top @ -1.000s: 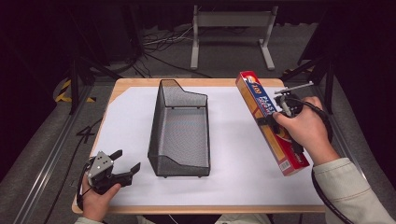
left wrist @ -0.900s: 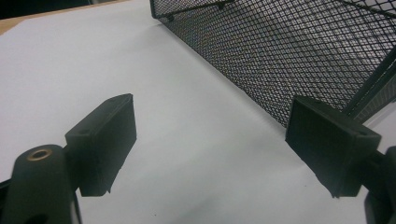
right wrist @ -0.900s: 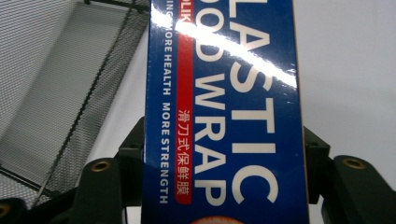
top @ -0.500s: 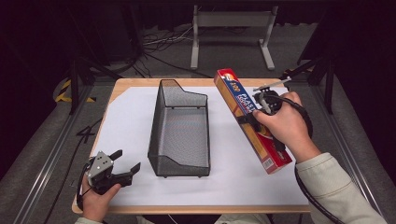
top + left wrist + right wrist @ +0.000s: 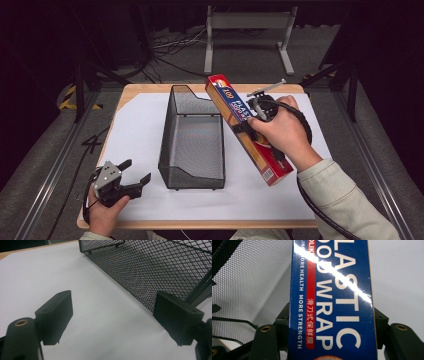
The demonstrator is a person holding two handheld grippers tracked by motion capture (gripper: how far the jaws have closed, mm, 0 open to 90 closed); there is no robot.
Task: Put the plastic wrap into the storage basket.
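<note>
High view: one long box of plastic wrap [image 5: 248, 129], red and blue, carried tilted above the white sheet [image 5: 135, 130] on the tabletop, between the wire mesh basket [image 5: 192, 137] at centre and the right edge, its far end raised over the basket's right rim. Right gripper [image 5: 246, 128] clamped across the box's width near mid-length (the right gripper view shows a jaw pressed to each long side of the box [image 5: 332, 302]). Left gripper [image 5: 131, 175] rests near the front left corner, jaws spread, holding nothing. Box judged light, stiff along its length, glossy and likely to slip; thin card may dent under hard squeeze. Best hold: across the narrow sides near the middle, for balance.
</note>
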